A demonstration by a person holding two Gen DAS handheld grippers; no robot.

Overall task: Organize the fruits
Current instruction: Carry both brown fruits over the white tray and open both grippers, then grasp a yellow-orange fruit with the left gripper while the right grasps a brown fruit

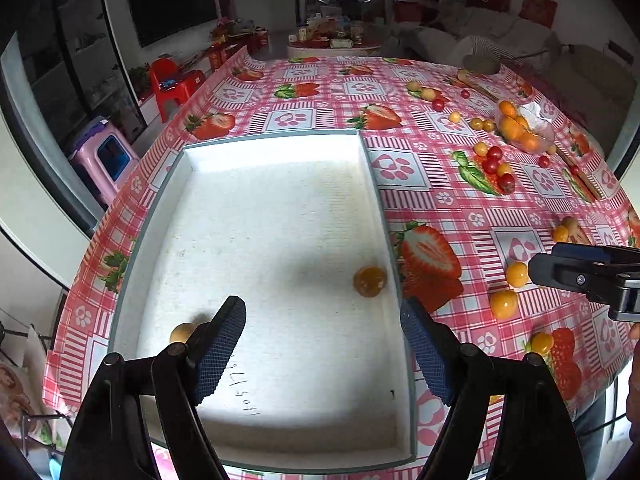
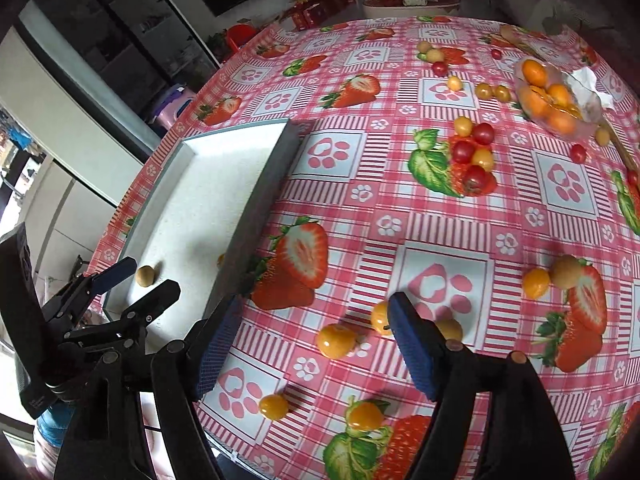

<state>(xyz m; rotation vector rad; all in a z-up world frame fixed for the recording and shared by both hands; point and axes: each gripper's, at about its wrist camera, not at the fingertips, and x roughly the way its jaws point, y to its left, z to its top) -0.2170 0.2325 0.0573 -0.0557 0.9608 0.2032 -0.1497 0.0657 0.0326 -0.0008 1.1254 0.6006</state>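
I see both tools, left tool (image 1: 323, 322) and right tool (image 2: 310, 326), wide open, holding nothing. A round orange fruit (image 1: 369, 281) sits at 3 o'clock in the bumpy white foam tray (image 1: 276, 216).

Both grippers, left (image 1: 323, 344) and right (image 2: 310, 344), had black plastic arms with round pivot pins and dark blue fingers (image 1: 426, 354) with a fine grid texture.
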